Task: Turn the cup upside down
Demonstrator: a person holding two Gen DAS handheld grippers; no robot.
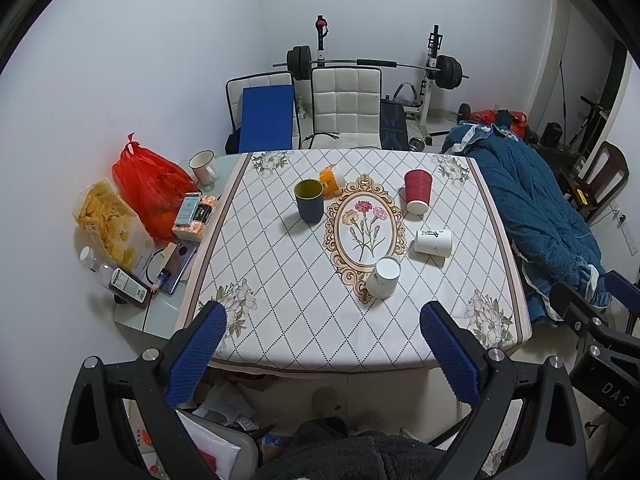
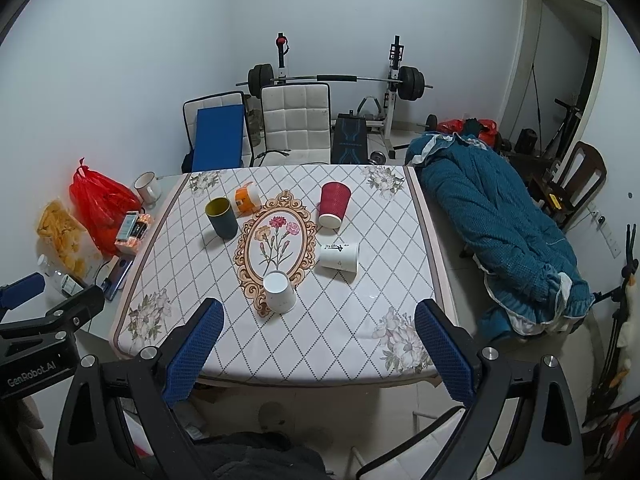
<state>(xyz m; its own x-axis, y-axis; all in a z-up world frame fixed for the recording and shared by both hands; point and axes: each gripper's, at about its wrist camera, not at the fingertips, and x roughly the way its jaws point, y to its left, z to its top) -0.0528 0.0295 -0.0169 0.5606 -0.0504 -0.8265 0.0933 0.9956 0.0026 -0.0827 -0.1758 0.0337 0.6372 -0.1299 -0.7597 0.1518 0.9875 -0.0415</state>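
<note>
Several cups sit on the patterned tablecloth [image 1: 280, 280] [image 2: 340, 312]. A dark cup with a yellow inside [image 1: 309, 201] [image 2: 221, 217] stands upright at the far left. An orange and white cup [image 1: 332, 179] [image 2: 247, 198] lies on its side behind it. A red paper cup [image 1: 417, 192] [image 2: 333, 205] stands upside down at the far right. A white printed cup [image 1: 433, 242] [image 2: 339, 256] lies on its side. A white cup [image 1: 383, 278] [image 2: 279, 292] stands upside down near the front. My left gripper [image 1: 324, 344] and right gripper [image 2: 320, 340] are open and empty, held above the table's near edge.
A red plastic bag [image 1: 150, 184], a bag of chips [image 1: 106, 220], bottles, a phone and a white mug [image 1: 203, 166] crowd the left side table. White chairs [image 1: 346, 108] and a barbell rack stand behind. A blue quilt [image 1: 532, 216] lies to the right.
</note>
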